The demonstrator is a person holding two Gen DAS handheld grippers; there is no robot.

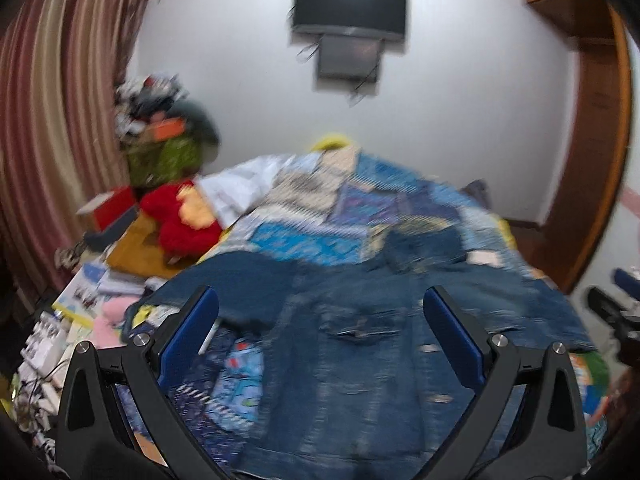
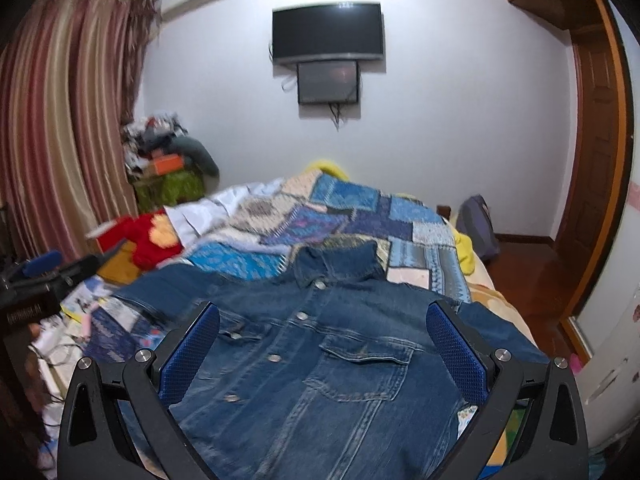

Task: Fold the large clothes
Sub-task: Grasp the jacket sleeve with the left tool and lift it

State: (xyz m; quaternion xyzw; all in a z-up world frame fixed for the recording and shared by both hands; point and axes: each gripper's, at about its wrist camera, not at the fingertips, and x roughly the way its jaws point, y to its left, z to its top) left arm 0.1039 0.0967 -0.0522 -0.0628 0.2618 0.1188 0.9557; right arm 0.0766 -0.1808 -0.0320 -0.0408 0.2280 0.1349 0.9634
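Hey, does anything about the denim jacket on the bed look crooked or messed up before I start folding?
Mostly fine: the blue denim jacket lies front up and buttoned on the patchwork quilt, collar toward the wall. Its left-hand sleeve sprawls toward the cluttered bedside. Both grippers, left and right, are open.

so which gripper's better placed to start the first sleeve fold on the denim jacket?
Probably left. The left gripper hangs open near the sleeve spread out flat; the right gripper is open over the denim jacket chest pocket, its sleeve mostly hidden.
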